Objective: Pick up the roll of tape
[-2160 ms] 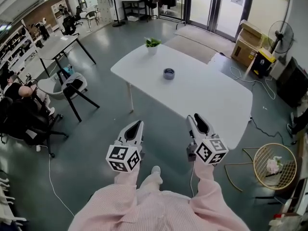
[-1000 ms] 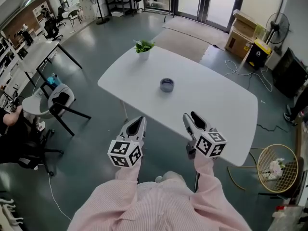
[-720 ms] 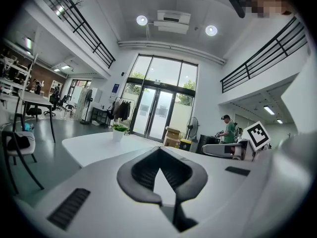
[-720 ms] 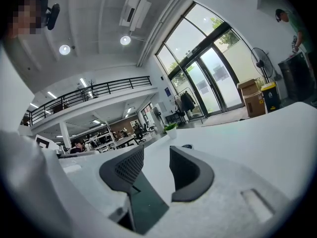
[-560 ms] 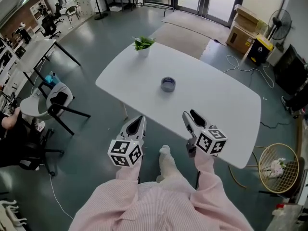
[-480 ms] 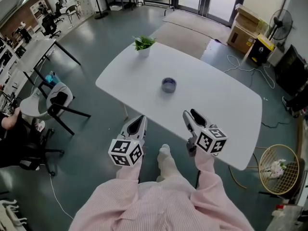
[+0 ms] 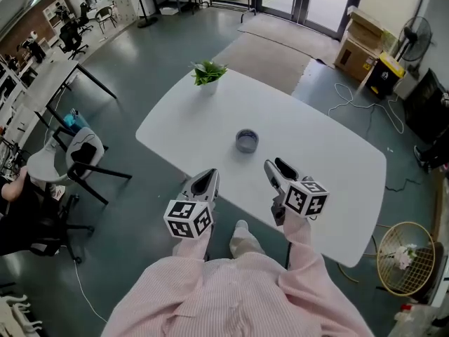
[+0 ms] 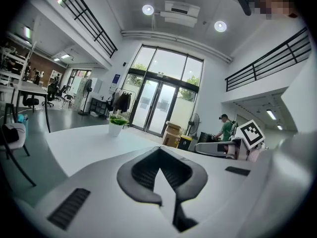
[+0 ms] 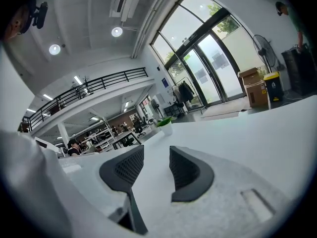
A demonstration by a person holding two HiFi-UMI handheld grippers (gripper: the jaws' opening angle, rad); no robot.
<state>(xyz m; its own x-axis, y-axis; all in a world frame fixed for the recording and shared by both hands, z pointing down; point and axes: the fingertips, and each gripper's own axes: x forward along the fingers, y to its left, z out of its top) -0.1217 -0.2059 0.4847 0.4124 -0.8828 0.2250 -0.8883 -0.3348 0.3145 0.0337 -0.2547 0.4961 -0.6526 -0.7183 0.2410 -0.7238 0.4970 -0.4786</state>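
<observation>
The roll of tape (image 7: 246,140), dark and bluish, lies flat near the middle of the white table (image 7: 330,167). Both grippers hover over the table's near edge, short of the roll. My left gripper (image 7: 205,182) is to the roll's near left, its jaws closed to a point with nothing in them; the left gripper view shows its pads (image 8: 143,170) meeting at the tips. My right gripper (image 7: 276,167) is to the roll's near right, jaws a little apart and empty, with a gap between its pads (image 9: 185,170). Neither gripper view shows the roll.
A small potted plant (image 7: 208,72) stands at the table's far left corner. Chairs (image 7: 81,153) and a desk are on the left, cardboard boxes (image 7: 368,37) and a fan (image 7: 415,30) at the back right, and a wire basket (image 7: 403,257) at the right.
The person has walked up to the table. The tape roll and table are nearer, and both grippers have gone from over the floor to over the table's near edge.
</observation>
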